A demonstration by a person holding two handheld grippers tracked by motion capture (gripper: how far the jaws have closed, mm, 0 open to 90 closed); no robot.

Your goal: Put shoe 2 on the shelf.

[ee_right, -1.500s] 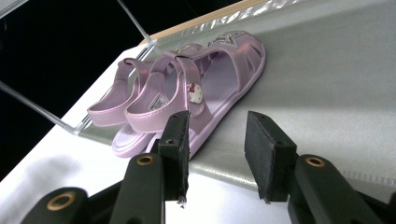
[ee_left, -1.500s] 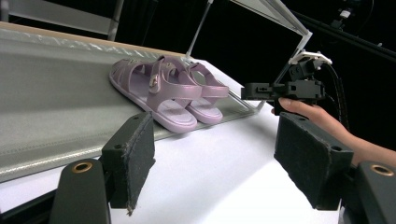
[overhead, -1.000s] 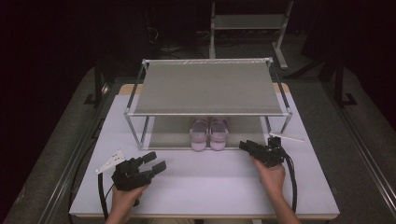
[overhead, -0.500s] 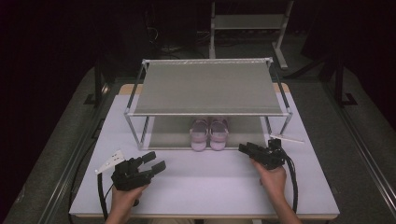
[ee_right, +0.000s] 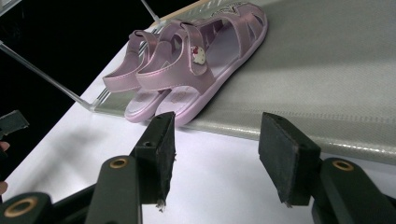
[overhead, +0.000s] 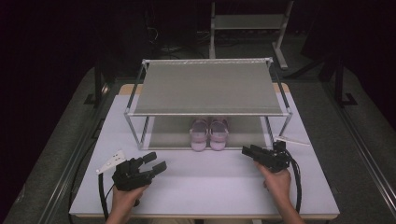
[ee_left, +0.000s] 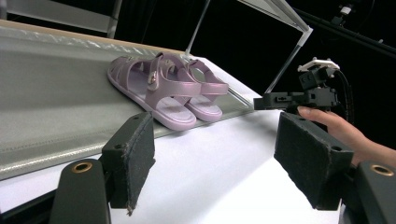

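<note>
Grippers, left (overhead: 156, 164) and right (overhead: 247, 150), stay open and barely moved; pink sandals (overhead: 209, 133) ahead, still ungrasped.

The rack's top shelf (overhead: 208, 88) hides the toe ends of the 2 sandals (overhead: 209, 134).

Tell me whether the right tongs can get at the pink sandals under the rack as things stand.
Probably yes. The right tongs are open, aimed at the pink sandals, whose heels sit at the lower shelf's front edge, with bare table between them.
</note>
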